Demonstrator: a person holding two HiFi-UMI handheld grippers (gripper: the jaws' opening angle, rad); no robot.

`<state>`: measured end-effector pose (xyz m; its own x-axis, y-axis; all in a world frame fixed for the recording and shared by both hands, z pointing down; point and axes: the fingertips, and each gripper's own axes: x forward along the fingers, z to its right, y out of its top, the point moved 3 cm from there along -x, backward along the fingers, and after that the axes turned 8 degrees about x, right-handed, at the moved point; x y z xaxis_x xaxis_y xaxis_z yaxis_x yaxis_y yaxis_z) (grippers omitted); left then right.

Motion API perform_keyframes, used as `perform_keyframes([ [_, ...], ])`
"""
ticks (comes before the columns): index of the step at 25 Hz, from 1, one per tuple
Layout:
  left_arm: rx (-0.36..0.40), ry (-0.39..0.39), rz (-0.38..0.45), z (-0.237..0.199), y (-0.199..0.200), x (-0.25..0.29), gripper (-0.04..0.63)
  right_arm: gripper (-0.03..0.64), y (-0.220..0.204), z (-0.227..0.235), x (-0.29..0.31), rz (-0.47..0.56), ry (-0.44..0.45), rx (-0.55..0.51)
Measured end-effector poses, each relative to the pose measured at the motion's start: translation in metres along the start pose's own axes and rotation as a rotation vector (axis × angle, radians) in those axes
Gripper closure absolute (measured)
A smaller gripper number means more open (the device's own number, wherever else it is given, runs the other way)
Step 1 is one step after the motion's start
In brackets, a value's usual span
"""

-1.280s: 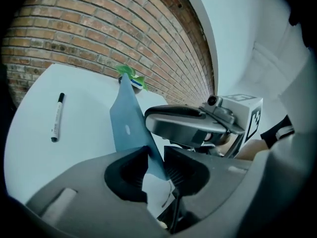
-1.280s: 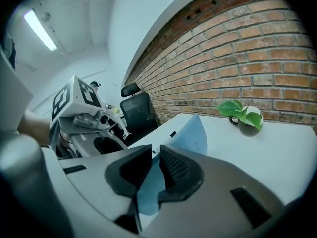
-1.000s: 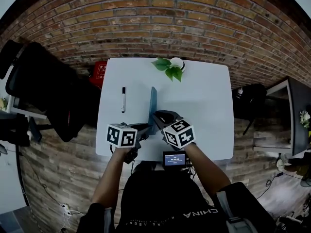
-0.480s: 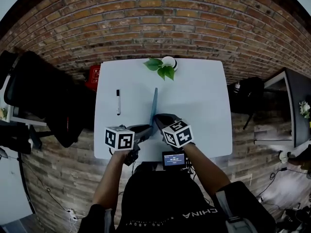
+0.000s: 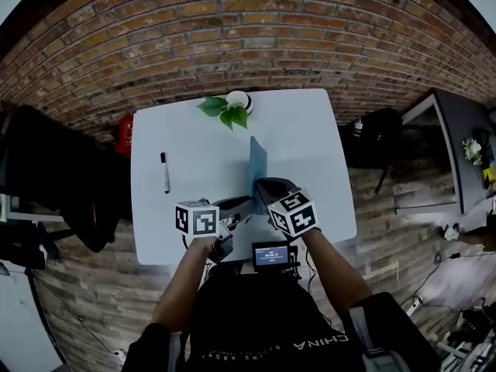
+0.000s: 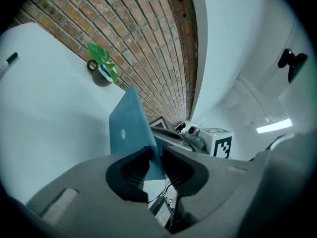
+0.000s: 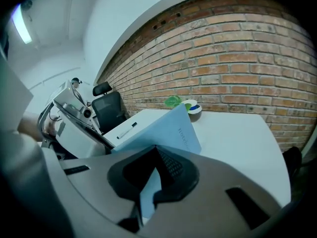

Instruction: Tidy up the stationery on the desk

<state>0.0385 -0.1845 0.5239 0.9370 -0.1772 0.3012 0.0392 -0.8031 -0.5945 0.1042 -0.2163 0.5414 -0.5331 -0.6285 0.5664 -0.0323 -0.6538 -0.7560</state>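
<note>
In left gripper and right gripper, the notebook stands upright.

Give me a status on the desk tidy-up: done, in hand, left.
Done: nothing visibly put away. In hand: the blue notebook, held upright on edge, with left gripper and right gripper both shut on it. Left: set the notebook down, then deal with the marker pen lying loose at the desk's left.

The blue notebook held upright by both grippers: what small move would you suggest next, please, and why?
Probably lay the blue notebook flat on the desk: it stands on edge, the left gripper and right gripper both clamped on its near end, and bare desk lies to its right.
</note>
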Motion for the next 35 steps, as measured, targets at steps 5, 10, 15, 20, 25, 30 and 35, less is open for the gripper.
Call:
perform_keyframes([
  [5,-0.001,-0.031,0.012,0.002,0.001,0.020,0.509,0.607,-0.001,0.019,-0.009,-0.012,-0.028,0.002],
  [10,-0.032,0.013,0.037,-0.017,-0.006,0.000,0.509,0.607,-0.004,0.001,0.013,-0.036,0.014,-0.012],
  [15,-0.052,0.103,0.037,-0.045,-0.019,-0.032,0.512,0.607,-0.010,-0.028,0.045,-0.073,0.075,-0.020],
  [20,-0.071,0.161,0.002,-0.068,-0.034,-0.049,0.514,0.607,-0.022,-0.048,0.074,-0.128,0.107,-0.028],
  [25,-0.085,0.226,-0.026,-0.095,-0.048,-0.066,0.520,0.607,-0.035,-0.062,0.101,-0.174,0.112,-0.025],
  [30,-0.090,0.296,-0.061,-0.119,-0.059,-0.072,0.518,0.607,-0.049,-0.069,0.119,-0.219,0.105,-0.021],
  [35,-0.125,0.345,-0.081,-0.134,-0.067,-0.074,0.519,0.607,-0.058,-0.069,0.121,-0.241,0.084,-0.034],
])
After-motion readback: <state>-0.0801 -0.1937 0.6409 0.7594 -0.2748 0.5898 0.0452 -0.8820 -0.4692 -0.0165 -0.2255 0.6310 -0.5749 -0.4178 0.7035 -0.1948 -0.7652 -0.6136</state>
